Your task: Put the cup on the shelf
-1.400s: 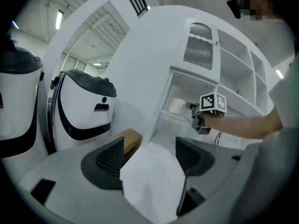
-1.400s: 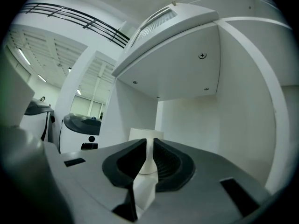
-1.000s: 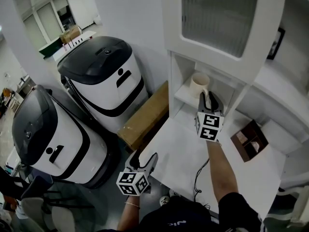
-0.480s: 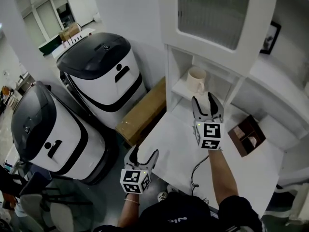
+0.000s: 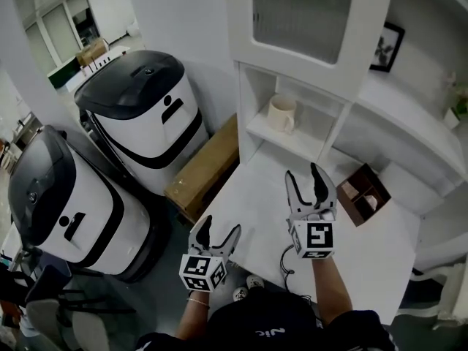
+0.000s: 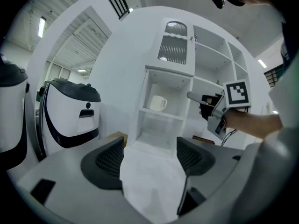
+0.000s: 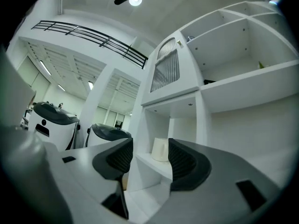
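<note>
A cream cup (image 5: pixel 281 113) stands upright on the white shelf (image 5: pixel 298 143) inside the open cubby, its handle toward the right. My right gripper (image 5: pixel 302 174) hangs over the white table, well back from the cubby and clear of the cup. Its jaws have just been opening and nothing lies between them. In the right gripper view the cup (image 7: pixel 160 149) shows far off between the open pads. My left gripper (image 5: pixel 221 227) is open and empty near the table's front left corner, pointing at the cubby. The left gripper view shows the cup (image 6: pixel 158 103) on the shelf.
Two white-and-black machines (image 5: pixel 146 119) (image 5: pixel 62 203) stand on the floor at left, with a cardboard box (image 5: pixel 205 168) beside the table (image 5: pixel 256 210). A brown box (image 5: pixel 362 194) sits on the table's right. A cable (image 5: pixel 287 258) trails near the front edge. A ribbed glass door (image 5: pixel 300 9) hangs above the cubby.
The right gripper has opened off the cup and drawn back from the cubby toward me, leaving the cup on the shelf. The left gripper has shifted a little.
</note>
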